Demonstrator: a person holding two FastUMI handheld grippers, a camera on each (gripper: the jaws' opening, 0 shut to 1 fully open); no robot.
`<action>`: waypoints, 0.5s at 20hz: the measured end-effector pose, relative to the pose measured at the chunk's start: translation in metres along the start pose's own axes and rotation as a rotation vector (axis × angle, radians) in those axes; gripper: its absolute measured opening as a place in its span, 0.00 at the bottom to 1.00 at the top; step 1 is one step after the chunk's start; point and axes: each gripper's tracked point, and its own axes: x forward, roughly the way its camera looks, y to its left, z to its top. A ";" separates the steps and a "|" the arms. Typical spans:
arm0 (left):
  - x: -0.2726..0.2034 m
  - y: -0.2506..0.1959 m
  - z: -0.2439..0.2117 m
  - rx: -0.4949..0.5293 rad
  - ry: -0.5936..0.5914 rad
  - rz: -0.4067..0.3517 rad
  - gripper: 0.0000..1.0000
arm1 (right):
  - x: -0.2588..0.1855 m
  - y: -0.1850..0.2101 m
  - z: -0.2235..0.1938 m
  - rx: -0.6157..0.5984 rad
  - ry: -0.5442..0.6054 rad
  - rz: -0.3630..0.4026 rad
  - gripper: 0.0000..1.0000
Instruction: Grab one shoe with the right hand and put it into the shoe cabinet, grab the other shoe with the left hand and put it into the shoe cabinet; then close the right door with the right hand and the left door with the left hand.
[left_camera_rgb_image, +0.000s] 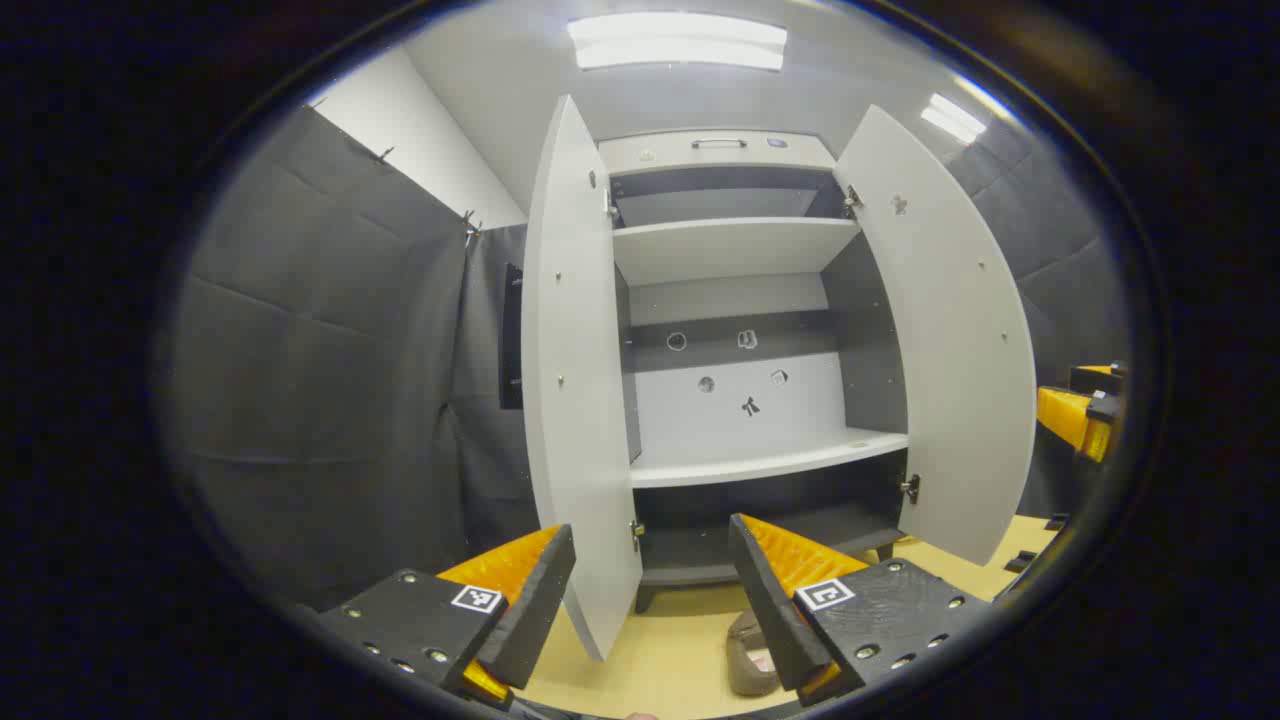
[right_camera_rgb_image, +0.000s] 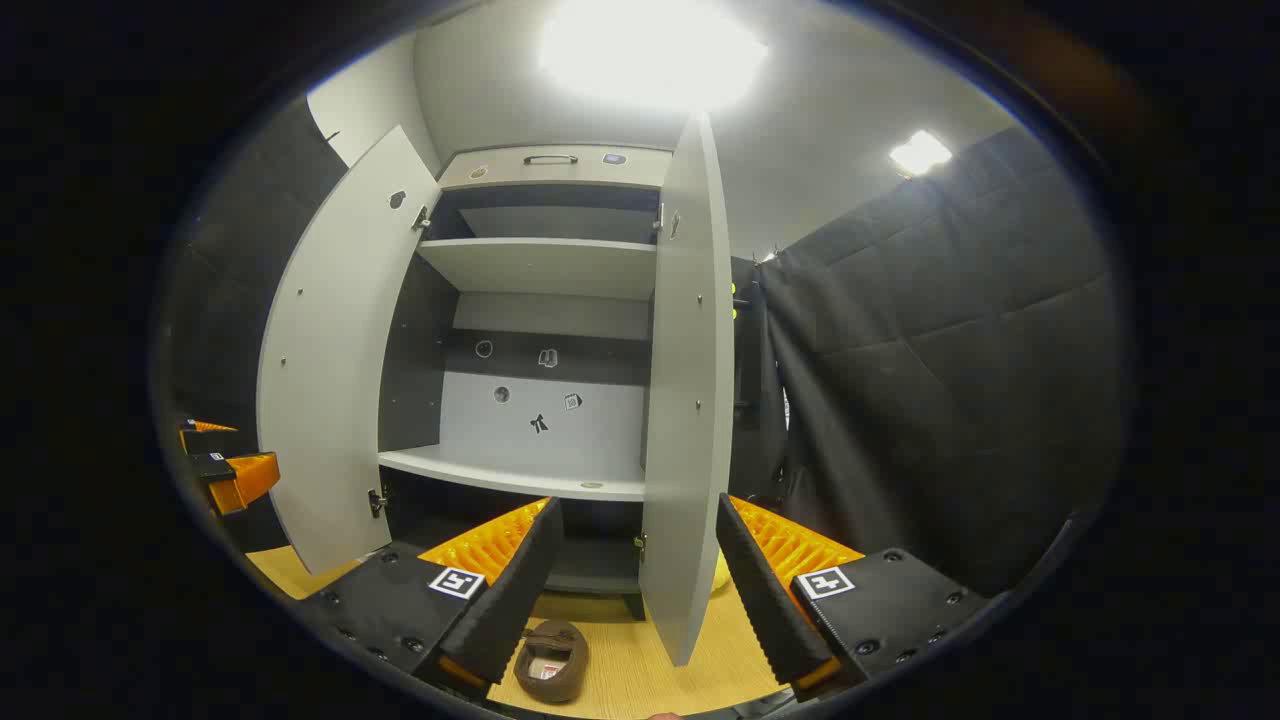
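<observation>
Both doors of the shoe cabinet (left_camera_rgb_image: 740, 300) stand fully open, and its shelves hold no shoes. The left gripper (left_camera_rgb_image: 650, 600) hangs with its jaws wide apart and empty, facing the cabinet front. The right gripper (right_camera_rgb_image: 630, 590) is likewise spread wide and holds nothing.

One brown shoe (right_camera_rgb_image: 553, 648) lies on the wooden floor (right_camera_rgb_image: 640, 670) in front of the cabinet. In the right gripper view it lies low and just left of centre, beside the left finger, with its opening facing up. Its long axis appears to run roughly toward the cabinet, though little of it shows. In the left gripper view the same shoe (left_camera_rgb_image: 750, 655) lies beside the right finger, partly hidden.

The shoe thus lies between the two grippers and below both. Judged from both views, neither shoe is stowed yet. The right gripper must drop down and slightly leftward to straddle the shoe.
</observation>
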 end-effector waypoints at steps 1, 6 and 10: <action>-0.002 0.000 0.001 -0.001 -0.002 -0.001 0.97 | -0.001 0.000 -0.001 0.004 0.003 -0.001 0.96; -0.004 0.001 0.007 0.010 -0.015 0.000 0.90 | -0.003 0.002 0.002 0.005 0.001 -0.003 0.98; -0.005 0.003 0.005 0.002 -0.012 0.004 0.90 | -0.001 0.007 0.002 0.009 0.004 0.006 0.97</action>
